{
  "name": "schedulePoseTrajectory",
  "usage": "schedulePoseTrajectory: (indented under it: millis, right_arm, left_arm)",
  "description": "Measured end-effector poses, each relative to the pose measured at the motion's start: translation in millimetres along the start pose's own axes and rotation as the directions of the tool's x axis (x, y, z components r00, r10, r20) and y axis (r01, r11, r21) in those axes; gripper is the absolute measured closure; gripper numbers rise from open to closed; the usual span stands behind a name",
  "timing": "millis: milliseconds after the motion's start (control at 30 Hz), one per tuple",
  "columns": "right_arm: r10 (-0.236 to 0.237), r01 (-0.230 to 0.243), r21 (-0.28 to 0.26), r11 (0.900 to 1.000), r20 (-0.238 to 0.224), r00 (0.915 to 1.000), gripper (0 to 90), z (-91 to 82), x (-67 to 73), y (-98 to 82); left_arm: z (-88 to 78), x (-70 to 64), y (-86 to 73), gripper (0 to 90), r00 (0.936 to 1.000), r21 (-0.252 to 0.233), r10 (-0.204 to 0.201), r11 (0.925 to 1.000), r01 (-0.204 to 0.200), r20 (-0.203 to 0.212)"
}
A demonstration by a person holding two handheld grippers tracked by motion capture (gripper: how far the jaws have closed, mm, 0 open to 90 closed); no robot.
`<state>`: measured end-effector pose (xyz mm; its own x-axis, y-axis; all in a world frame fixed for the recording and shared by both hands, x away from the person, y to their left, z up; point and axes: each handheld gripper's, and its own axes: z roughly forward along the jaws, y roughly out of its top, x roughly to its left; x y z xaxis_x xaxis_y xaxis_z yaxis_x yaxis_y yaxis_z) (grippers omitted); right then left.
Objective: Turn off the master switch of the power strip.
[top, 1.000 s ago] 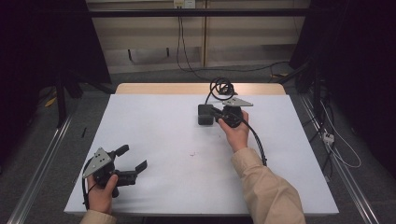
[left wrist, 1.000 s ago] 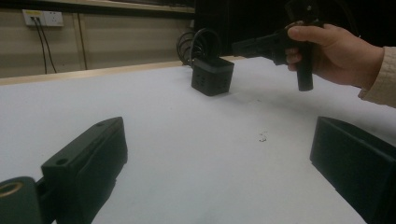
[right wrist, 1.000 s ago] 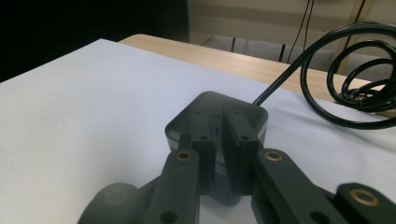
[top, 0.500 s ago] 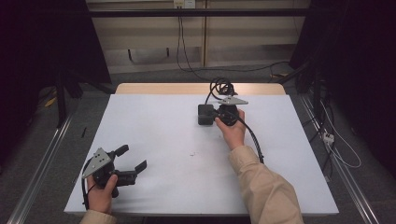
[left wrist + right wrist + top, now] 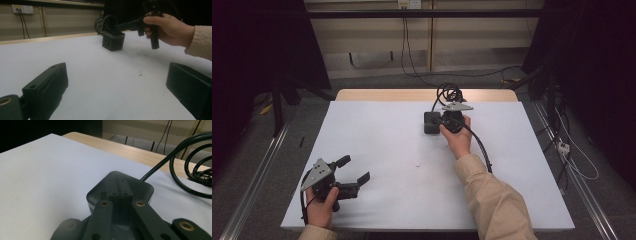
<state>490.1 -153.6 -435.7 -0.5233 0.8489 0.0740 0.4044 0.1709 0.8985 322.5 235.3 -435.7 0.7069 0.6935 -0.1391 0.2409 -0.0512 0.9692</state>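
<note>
Right gripper (image 5: 437, 121) at far side of white table (image 5: 377, 135), about 1 o'clock from table centre, reaching toward 9 o'clock. Jaws fully closed, tips together over top of black box (image 5: 430, 123); whether they pinch any part of it, cannot tell. Box sits flat on table, coiled black cable (image 5: 448, 92) at its 1 o'clock. Left gripper (image 5: 354, 175) at 7 o'clock near front edge, jaws wide apart, nothing between, resting in hand (image 5: 321, 205).
</note>
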Motion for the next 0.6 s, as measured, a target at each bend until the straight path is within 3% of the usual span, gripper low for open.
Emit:
schedulePoseTrajectory:
  millis: [333, 467, 600]
  right_arm:
    - [-0.001, 0.001, -0.011, 1.0, 0.004, 1.0, 90.0, 2.7, -1.7, -2.5]
    - [-0.025, 0.025, -0.003, 1.0, 0.017, 0.9996, 90.0, 2.8, 0.2, -1.7]
    - [-0.002, 0.002, 0.002, 1.0, 0.013, 0.9999, 90.0, 2.9, -0.6, -1.2]
  left_arm:
    - [0.5, 0.0, -0.1, 3.7, 1.0, 0.003, 0.001, 1.0, -0.001, 0.001]
    - [0.8, 0.2, 0.1, 3.7, 1.0, 0.001, 0.002, 1.0, -0.002, 0.005]
    - [0.9, 0.1, 0.1, 3.7, 1.0, 0.001, 0.002, 1.0, -0.002, 0.007]
